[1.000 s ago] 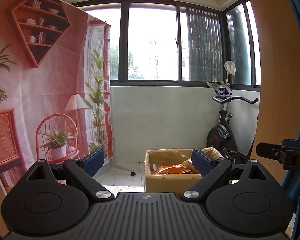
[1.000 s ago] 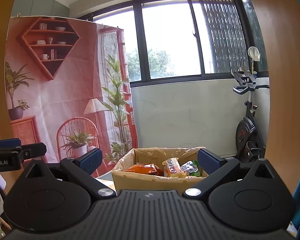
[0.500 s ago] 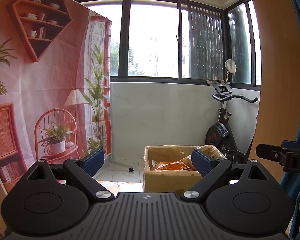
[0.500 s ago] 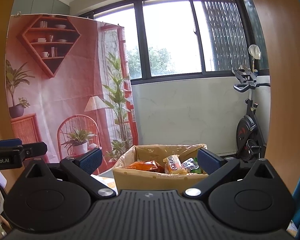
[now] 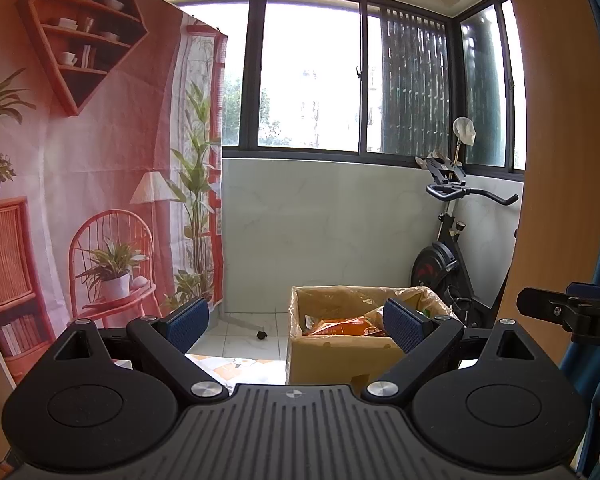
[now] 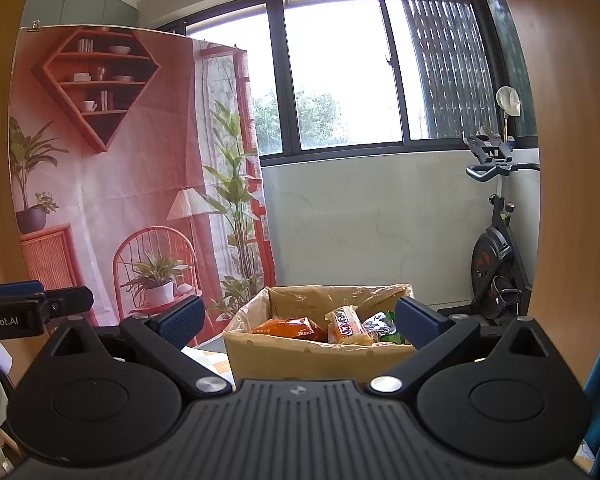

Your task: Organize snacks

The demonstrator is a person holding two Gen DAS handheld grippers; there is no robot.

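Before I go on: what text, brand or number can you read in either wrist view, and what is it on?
"nRobot.AI": on the left claw's body, right wrist view; the start is cut off by the frame edge.
"D": on the right claw's body, left wrist view; the rest is cut off.
Dark print on the yellow snack pack in the box: too blurred to read.
Orange bag: print too small to read.

Black fingers (image 5: pixel 404 326), blue ribbed pads, silver screws
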